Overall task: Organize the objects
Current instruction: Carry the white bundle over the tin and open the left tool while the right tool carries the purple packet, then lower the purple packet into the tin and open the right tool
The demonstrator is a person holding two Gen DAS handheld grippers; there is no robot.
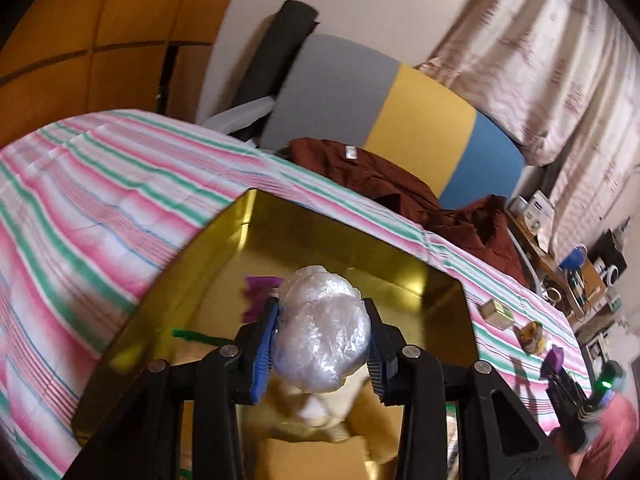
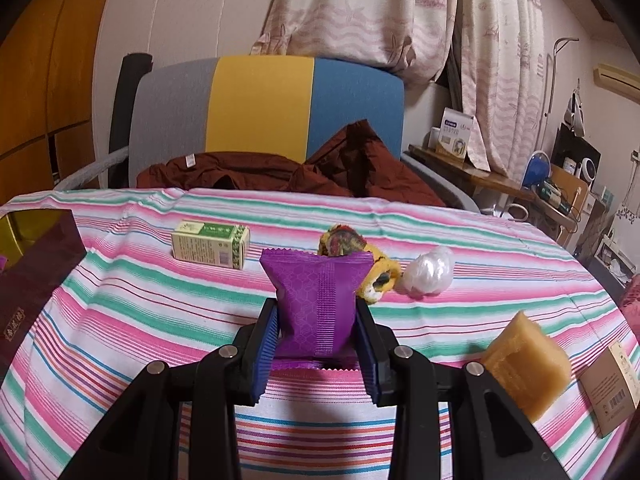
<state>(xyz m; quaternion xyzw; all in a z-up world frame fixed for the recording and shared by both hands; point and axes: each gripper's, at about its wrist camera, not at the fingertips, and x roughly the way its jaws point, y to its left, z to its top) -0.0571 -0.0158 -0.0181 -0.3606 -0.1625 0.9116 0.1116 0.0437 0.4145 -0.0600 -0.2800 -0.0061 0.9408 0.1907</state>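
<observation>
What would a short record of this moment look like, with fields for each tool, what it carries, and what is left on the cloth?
left tool: shut on a clear plastic bundle, above the gold box
right tool: shut on a purple packet, above the striped cloth
in the box: a purple piece, a green stick, yellowish items
on the cloth: green-and-cream carton, yellow patterned toy, second plastic bundle, tan block
behind: brown garment, colour-block chair

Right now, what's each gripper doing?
Left gripper: closed on a plastic-wrapped ball over the gold box.
Right gripper: closed on a purple packet.
</observation>
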